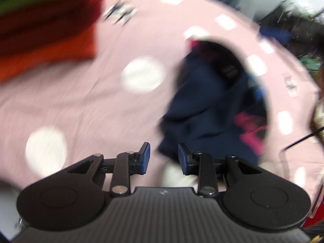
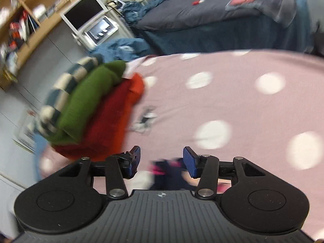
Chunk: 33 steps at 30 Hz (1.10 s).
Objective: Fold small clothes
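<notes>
Both tongs I run, left gripper [image 1: 164, 158] and right gripper [image 2: 161, 162], stand open, gripping nothing. One navy garment [image 1: 210, 109] with pink trim lies crumpled on the pink spotted sheet [image 1: 91, 101], beyond my left tips. One stack of four folded clothes [image 2: 95, 109] sits nearby. No lettering I can read.

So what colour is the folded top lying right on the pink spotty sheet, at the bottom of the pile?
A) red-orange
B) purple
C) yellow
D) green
A: in the right wrist view the red-orange knitted top lies at the bottom of the pile on the pink white-dotted sheet, with the green knitted one stacked on it.
</notes>
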### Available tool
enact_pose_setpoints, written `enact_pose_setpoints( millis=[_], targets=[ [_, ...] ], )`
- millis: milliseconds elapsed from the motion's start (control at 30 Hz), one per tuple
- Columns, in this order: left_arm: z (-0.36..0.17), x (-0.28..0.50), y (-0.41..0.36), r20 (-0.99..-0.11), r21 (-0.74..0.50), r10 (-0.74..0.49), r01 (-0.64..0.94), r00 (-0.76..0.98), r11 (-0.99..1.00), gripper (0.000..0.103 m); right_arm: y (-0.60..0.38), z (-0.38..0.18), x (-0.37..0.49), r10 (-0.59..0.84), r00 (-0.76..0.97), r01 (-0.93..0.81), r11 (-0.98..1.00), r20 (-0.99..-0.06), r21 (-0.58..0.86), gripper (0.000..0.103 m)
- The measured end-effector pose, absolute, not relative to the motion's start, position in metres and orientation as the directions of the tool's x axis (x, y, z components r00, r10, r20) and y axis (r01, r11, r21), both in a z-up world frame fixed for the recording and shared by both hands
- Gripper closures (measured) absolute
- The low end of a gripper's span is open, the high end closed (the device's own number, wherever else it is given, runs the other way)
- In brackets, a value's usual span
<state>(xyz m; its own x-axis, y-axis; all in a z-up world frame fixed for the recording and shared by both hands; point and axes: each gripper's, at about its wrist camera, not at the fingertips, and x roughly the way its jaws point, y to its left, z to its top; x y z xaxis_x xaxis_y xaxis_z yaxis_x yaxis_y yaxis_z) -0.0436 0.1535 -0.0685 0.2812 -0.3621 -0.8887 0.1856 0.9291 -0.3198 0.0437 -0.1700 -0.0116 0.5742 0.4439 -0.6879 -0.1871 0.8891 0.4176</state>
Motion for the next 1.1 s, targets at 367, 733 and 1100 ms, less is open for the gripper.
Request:
enact_pose_setpoints(
  millis=[367,733,1100],
  targets=[
    [-0.079,0.069,0.045,-0.836,-0.412,-0.493,0.318,0.241,0.854,0.046,-0.219,-0.049,-0.036,0.329,0.528,0.014,0.918,-0.783,0.396,0.022],
    [-0.111,0.127,0.076,-0.784,-0.614,-0.614,0.034,0.096,0.789,0.034,-0.230,-0.057,-0.076,0.322,0.501,0.122,0.892,-0.803,0.434,0.022],
    [-0.138,0.173,0.024,-0.865,-0.487,-0.500,0.173,0.045,0.856,0.101,-0.214,-0.057,-0.070,0.365,0.487,0.063,0.892,-0.794,0.448,0.029]
  ],
)
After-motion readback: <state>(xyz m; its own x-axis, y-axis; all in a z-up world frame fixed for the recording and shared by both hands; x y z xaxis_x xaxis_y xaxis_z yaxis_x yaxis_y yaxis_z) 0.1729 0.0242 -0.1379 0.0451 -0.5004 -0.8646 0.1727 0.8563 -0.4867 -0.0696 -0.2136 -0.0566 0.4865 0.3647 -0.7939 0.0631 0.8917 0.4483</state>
